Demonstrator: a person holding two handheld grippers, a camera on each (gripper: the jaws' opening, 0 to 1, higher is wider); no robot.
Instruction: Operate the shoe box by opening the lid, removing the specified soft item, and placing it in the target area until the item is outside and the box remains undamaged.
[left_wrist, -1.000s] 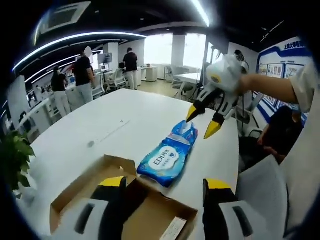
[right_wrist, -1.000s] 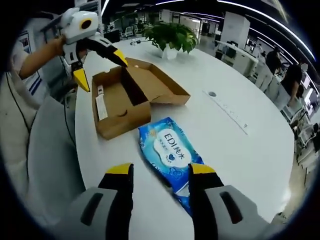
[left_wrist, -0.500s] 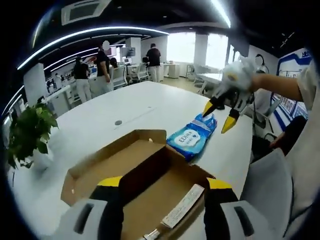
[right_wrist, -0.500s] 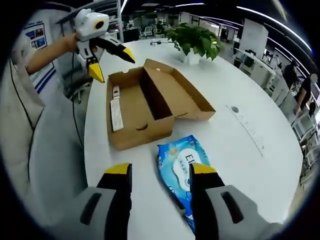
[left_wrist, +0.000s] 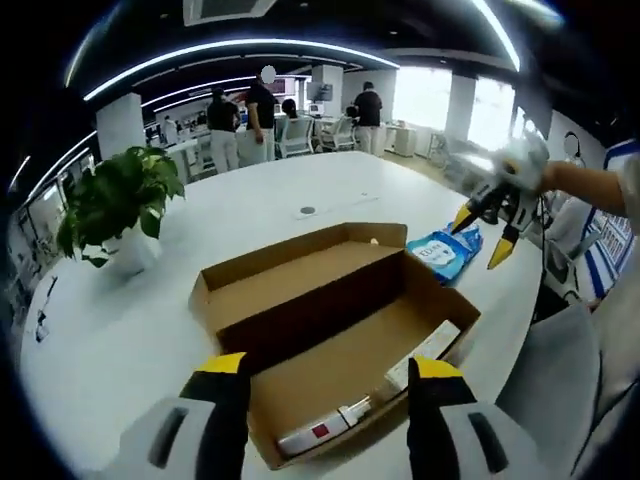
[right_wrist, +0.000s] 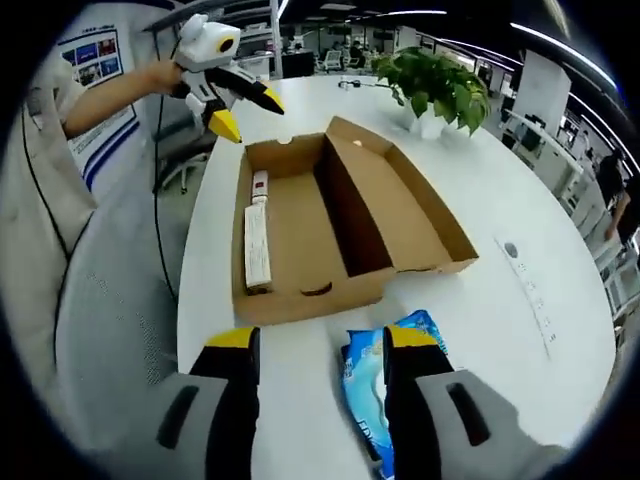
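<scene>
In the left gripper view, the left gripper (left_wrist: 325, 385), jaws apart, sits at bottom centre over the open box (left_wrist: 330, 330) on the white bench (left_wrist: 150, 320). Beyond the box, at right, lies the blue wipes pack (left_wrist: 445, 250). The right gripper (left_wrist: 490, 225), jaws apart, hovers just past it; a plant (left_wrist: 115, 200) stands upper left.

Brown shoe box (right_wrist: 330, 225) lies open on the table, blue wipes pack (right_wrist: 372, 395) just beside it.
</scene>
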